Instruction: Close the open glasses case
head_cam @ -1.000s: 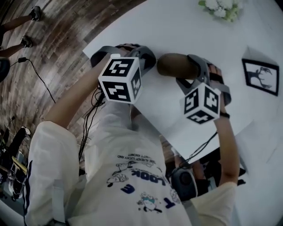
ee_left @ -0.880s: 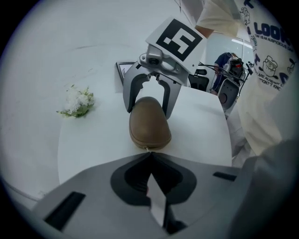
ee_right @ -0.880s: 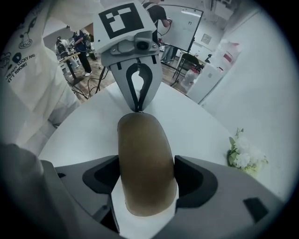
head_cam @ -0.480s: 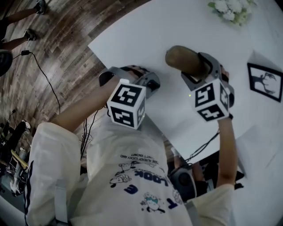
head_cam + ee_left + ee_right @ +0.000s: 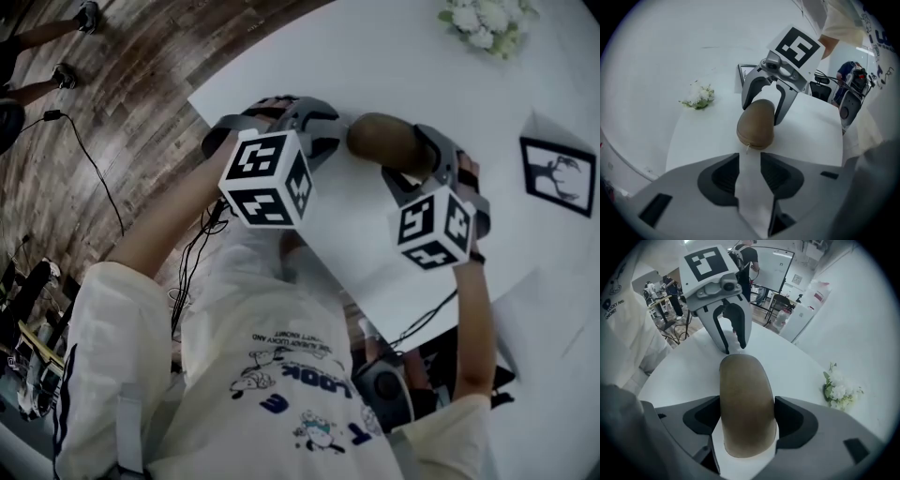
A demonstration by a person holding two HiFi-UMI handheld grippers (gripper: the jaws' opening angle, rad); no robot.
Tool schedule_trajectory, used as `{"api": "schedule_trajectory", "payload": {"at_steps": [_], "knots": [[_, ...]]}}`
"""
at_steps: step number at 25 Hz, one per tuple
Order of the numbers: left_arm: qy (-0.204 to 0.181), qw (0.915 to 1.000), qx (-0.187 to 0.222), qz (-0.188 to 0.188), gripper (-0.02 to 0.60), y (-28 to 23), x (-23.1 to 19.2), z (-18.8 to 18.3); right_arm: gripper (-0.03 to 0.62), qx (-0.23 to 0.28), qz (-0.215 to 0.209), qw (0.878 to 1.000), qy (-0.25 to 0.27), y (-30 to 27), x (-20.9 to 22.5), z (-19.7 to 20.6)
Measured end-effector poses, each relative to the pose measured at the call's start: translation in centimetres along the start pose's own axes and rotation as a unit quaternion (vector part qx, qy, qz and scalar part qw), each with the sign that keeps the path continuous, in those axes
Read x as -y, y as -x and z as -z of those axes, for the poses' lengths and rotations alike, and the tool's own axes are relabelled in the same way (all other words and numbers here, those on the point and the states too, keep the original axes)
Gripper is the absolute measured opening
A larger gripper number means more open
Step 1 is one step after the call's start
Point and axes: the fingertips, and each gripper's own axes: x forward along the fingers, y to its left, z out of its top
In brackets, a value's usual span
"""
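1. Glasses case [image 5: 386,141]: a brown, rounded shell with its halves meeting at a seam. It sits over the white table [image 5: 375,56] near the edge closest to the person, between the two grippers. Whether its underside touches the tabletop cannot be told.
2. The right gripper [image 5: 746,411] pinches the glasses case. In the right gripper view the shell fills the gap, with a jaw pressed against each long side.
3. The left gripper [image 5: 749,161] is spread. Its jaws have just been opening, and only bare tabletop shows between them. The narrow end of the glasses case lies just past the tips, with a small pale thread or pull hanging at the seam.
4. The two grippers face each other along the length of the case, one at each end.
5. Each gripper carries a marker cube [image 5: 267,178] with black-and-white square patterns. These are blocky codes, not letters.
6. The clearest writing is on the person's pale shirt [image 5: 281,375]. In the head view, upside down, large blue letters read "LOOK", with a line of smaller print above that is too fine to read there. In the right gripper view, "LUCKY AND" shows on the same shirt at the left edge.
7. A black framed picture [image 5: 558,173] with a dark antlered silhouette stands on the table to the right, well apart from the case.
8. A bunch of white flowers [image 5: 483,23] lies at the far side.
9. Dark wooden floor [image 5: 122,112] shows beyond the table.
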Motion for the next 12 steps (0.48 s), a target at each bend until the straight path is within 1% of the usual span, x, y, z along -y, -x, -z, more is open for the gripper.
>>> {"api": "schedule_trajectory", "payload": {"at_steps": [4, 6, 8, 10, 12], "knots": [[-0.061, 0.9978, -0.024, 0.006, 0.121, -1.0, -0.6, -0.4, 0.351, -0.002, 0.0, 1.0, 0.009, 0.1, -0.1, -0.1], [-0.088, 0.9953, -0.035, 0.022, 0.121, -1.4, -0.7, -0.5, 0.351, -0.003, -0.001, 1.0, 0.012, 0.1, -0.2, 0.0], [-0.111, 0.9917, -0.044, 0.048, 0.12, -1.7, -0.4, -0.6, 0.351, -0.003, -0.002, 1.0, 0.014, 0.1, -0.2, -0.1], [-0.133, 0.9873, -0.05, 0.072, 0.09, -1.8, 0.1, -0.6, 0.351, -0.003, -0.002, 1.0, 0.016, 0.1, -0.1, -0.3], [-0.148, 0.9845, -0.053, 0.077, 0.045, -1.9, 0.2, -0.6, 0.351, -0.003, -0.002, 1.0, 0.018, 0.0, -0.2, -0.3]]}}
